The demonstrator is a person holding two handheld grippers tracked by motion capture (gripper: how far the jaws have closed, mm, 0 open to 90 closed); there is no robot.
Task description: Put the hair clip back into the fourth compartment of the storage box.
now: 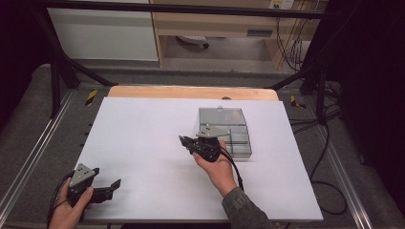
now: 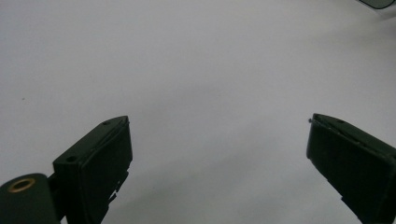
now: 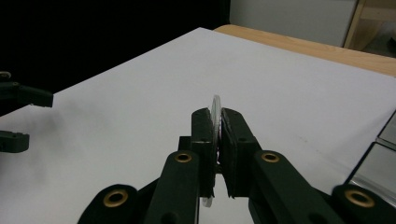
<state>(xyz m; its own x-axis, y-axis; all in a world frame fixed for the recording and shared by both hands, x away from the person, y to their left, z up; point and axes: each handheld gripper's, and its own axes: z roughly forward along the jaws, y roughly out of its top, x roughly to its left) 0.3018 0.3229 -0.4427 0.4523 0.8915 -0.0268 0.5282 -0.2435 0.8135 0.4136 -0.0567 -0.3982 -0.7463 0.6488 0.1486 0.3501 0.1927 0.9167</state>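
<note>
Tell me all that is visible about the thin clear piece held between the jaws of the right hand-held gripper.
The thin clear piece looks like a flat, transparent disc or ring with a rounded edge, perhaps plastic. It stands on edge, clamped between the two black jaws of the right hand-held gripper; its curved top rises above the jaws and a small part shows below them. Only the jaw pads touch it. It is held above the white table, to the left of the clear compartment box. Its full shape is hidden.

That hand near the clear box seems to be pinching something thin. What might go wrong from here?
The right gripper clamps a thin, clear disc on edge between narrow pads, so it might slip out or twist. It is nearly see-through against the white table, so a dropped disc could be hard to find. The compartment box sits beside that hand; a careless swing could nudge it.
</note>
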